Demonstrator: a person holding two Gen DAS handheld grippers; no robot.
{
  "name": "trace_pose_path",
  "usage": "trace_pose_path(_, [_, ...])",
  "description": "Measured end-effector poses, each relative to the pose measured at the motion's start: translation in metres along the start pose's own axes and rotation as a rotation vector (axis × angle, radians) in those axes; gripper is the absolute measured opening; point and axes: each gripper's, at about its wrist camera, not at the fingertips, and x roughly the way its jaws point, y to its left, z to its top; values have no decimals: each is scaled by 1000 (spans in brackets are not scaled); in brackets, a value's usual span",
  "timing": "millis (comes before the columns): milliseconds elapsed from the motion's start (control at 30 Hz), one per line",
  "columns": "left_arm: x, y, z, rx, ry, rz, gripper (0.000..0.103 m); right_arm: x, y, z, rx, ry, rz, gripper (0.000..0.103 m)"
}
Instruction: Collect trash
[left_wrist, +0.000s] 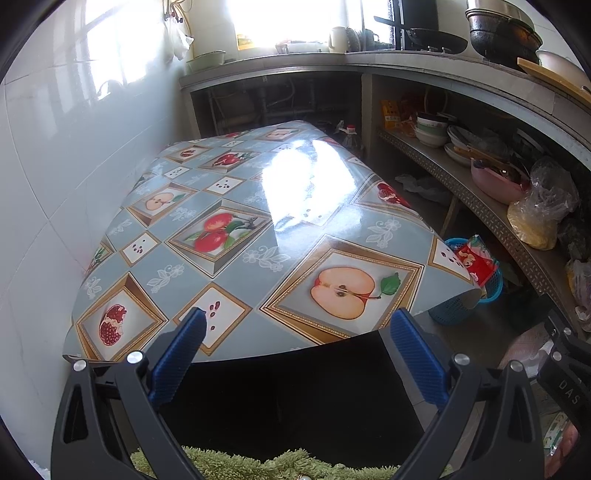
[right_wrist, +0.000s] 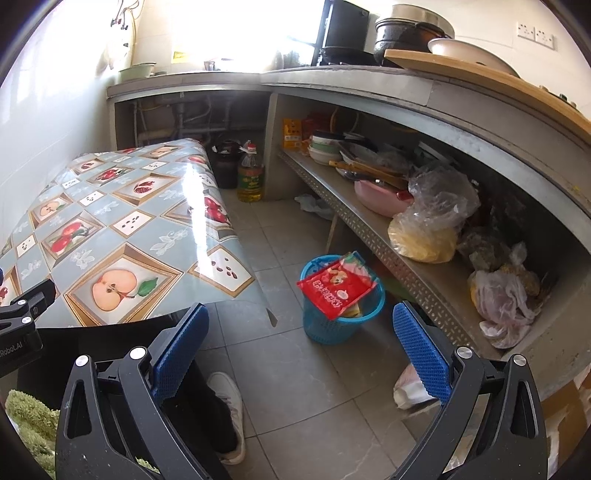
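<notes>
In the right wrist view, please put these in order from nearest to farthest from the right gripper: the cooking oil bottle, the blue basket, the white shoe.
From the right gripper:
1. White shoe, on the floor tiles just below the left finger.
2. Blue basket, on the floor ahead, a red packet on its rim.
3. Cooking oil bottle, far back on the floor, beside the table's far corner.

Ahead of the left gripper's (left_wrist: 295, 354) wide-spread jaws the fruit-print tablecloth (left_wrist: 236, 236) lies flat and bare, walled on the jaws' left by white tile (left_wrist: 55, 155). Ahead of the right gripper's (right_wrist: 299, 354) parted jaws open floor tile (right_wrist: 295, 376) runs to the blue basket (right_wrist: 332, 317), its mouth half covered by a tilted red packet (right_wrist: 334, 288). The table's overhanging corner (right_wrist: 266, 306) crowds the left jaw; the low shelf (right_wrist: 406, 269) and a white wrapper (right_wrist: 410, 391) crowd the right.
</notes>
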Motion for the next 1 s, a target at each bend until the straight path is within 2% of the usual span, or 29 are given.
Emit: trace_pose_path(1000, [1, 3, 0, 0, 8, 0, 98, 0, 0, 1, -1, -8, -12, 96])
